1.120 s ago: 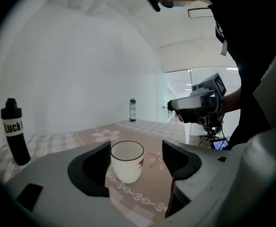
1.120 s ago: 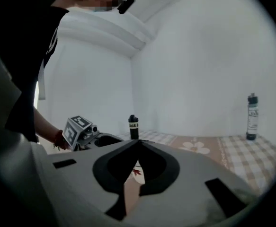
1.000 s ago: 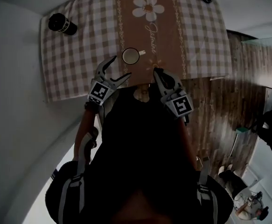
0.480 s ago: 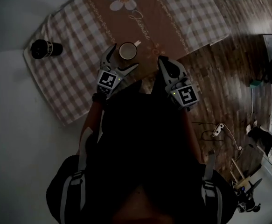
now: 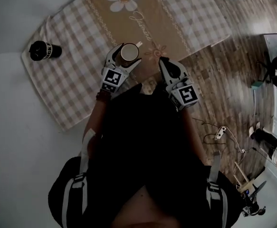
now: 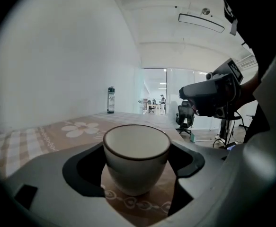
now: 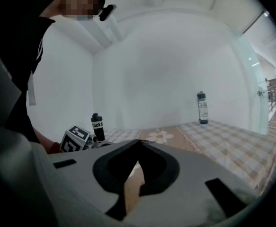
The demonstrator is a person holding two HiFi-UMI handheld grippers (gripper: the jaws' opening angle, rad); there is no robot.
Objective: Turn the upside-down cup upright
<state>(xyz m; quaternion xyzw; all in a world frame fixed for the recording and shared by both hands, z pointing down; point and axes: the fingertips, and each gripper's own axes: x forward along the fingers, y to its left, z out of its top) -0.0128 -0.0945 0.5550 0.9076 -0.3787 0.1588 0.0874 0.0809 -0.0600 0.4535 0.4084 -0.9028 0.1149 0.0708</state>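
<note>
Here the left gripper point(image 5: 126, 57) straddles the cup point(image 5: 129, 52), jaws closing with gaps still showing on both sides, apparently to grip its wall. The cup stands wide rim up near the bench point(image 5: 76, 89) front edge. The right gripper point(image 5: 164, 63), jaws shut and empty, hangs at that edge just beside. The bottle point(image 5: 44, 50) is well apart, leaving free room left and beyond.
</note>
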